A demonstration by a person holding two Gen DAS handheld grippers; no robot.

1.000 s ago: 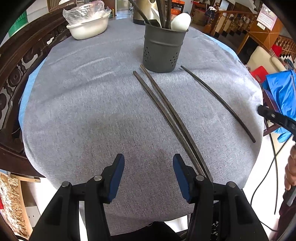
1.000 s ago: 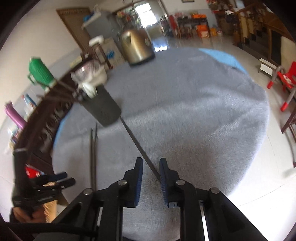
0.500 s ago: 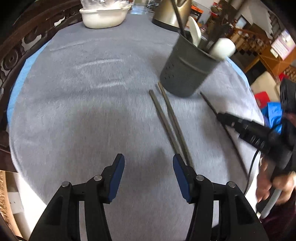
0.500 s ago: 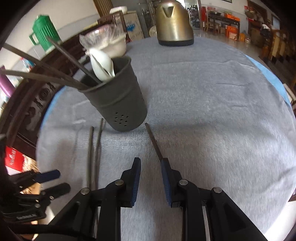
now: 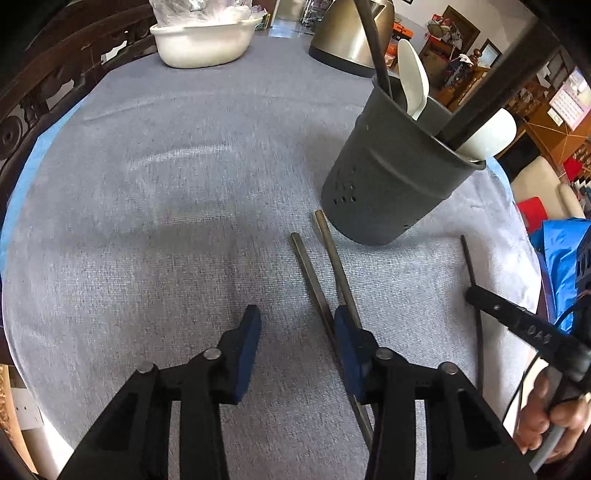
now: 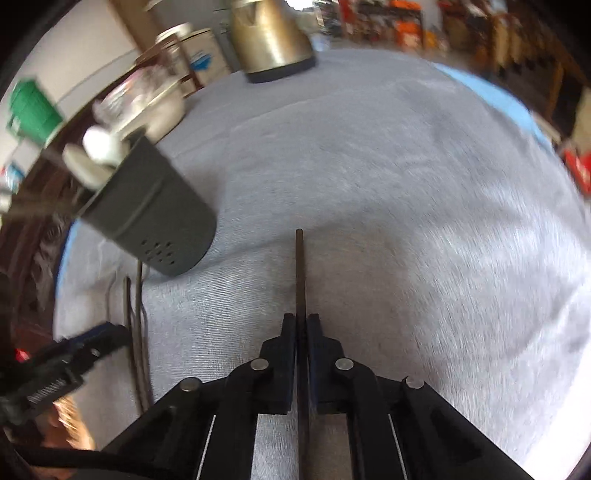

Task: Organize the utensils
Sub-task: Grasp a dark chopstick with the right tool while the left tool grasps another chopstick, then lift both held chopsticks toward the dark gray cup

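Note:
A dark grey utensil holder (image 5: 391, 173) stands on the grey tablecloth with white spoons (image 5: 415, 83) and dark sticks in it; it also shows in the right wrist view (image 6: 147, 218). Two dark chopsticks (image 5: 317, 277) lie side by side in front of it. My left gripper (image 5: 295, 325) is open, its right finger over these chopsticks. A third chopstick (image 6: 300, 273) lies to the right. My right gripper (image 6: 301, 321) is shut on this single chopstick, seen from the left wrist view (image 5: 474, 293) at the right.
A white bowl with a plastic bag (image 5: 201, 40) and a metal kettle (image 5: 351, 33) stand at the far side of the round table (image 5: 147, 184). A carved wooden chair back (image 5: 44, 92) runs along the left. Blue cloth (image 5: 561, 258) lies off the right edge.
My right gripper has closed onto the single chopstick. My left gripper has moved forward and right toward the pair of chopsticks and the holder, still open.

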